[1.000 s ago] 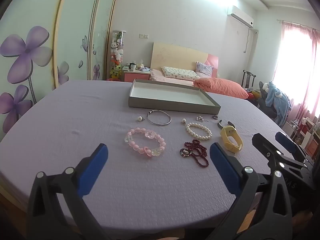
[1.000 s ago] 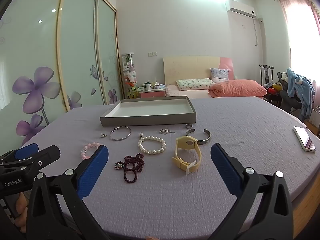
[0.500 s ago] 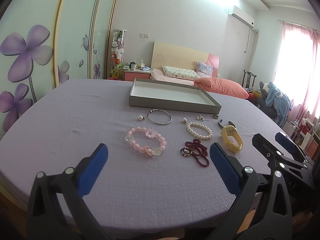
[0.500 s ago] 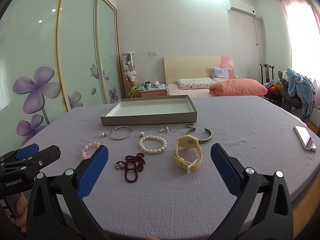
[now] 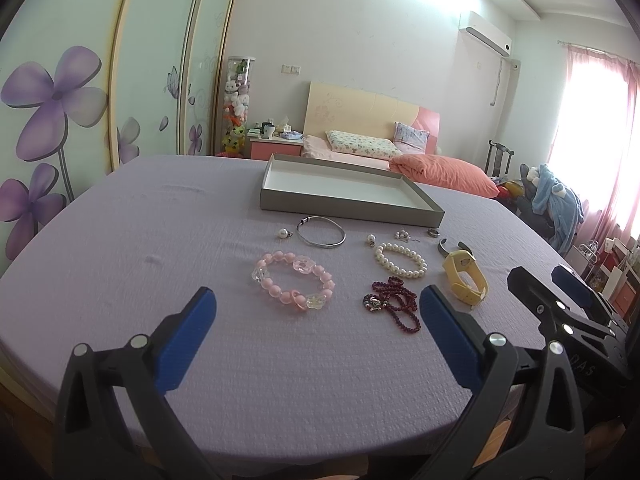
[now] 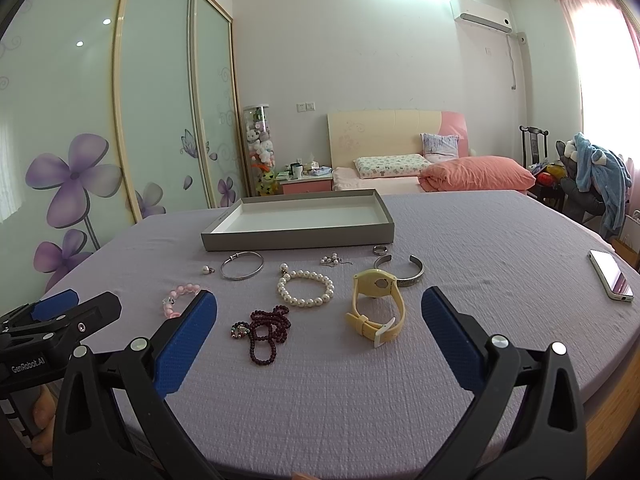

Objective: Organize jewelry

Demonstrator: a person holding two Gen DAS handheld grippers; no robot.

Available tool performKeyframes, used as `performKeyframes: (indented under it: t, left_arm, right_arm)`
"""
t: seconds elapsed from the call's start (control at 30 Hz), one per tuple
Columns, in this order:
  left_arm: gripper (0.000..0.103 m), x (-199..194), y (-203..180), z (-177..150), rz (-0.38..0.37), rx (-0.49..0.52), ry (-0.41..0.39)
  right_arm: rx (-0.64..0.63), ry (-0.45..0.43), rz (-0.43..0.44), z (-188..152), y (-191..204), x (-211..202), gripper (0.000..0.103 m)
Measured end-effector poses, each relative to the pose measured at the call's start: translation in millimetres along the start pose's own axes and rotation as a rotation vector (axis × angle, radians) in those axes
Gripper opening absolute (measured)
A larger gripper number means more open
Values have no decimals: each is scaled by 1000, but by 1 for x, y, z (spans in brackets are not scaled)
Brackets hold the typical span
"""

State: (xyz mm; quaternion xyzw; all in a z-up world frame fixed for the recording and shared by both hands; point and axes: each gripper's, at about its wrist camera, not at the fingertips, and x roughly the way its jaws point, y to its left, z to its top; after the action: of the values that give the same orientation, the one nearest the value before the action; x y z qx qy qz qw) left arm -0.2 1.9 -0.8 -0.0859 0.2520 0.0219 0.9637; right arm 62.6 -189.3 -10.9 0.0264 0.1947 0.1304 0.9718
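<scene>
- Left gripper [image 5: 316, 304]: blue ribbed pads spread wide, nothing held; aimed at pink bead bracelet [image 5: 294, 282], glossy round beads, clear flower charms.
- Right gripper [image 6: 319, 306]: equally wide, empty; framing yellow watch [image 6: 376, 307], smooth rubbery strap, and dark red bead strand [image 6: 266, 330], loosely coiled.
- Beyond: pearl bracelet [image 6: 306, 289], thin steel bangle [image 6: 242, 265], open silver cuff [image 6: 406, 274], small earrings.
- Empty grey tray [image 6: 296, 238], white inside, at far edge; probably the destination.
- All on purple textured cloth [image 6: 320, 384].

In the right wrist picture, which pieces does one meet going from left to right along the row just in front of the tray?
Single pearl → thin silver bangle → small pearl cluster → ring → open silver cuff.
</scene>
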Motion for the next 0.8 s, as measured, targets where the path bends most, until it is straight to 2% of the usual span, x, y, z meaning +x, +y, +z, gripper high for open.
performKeyframes:
  t: [0.8]
  left_arm:
    - [101, 3, 1, -5, -2, 1, 6]
  right_arm:
    - [2, 4, 2, -5, 1, 6, 102]
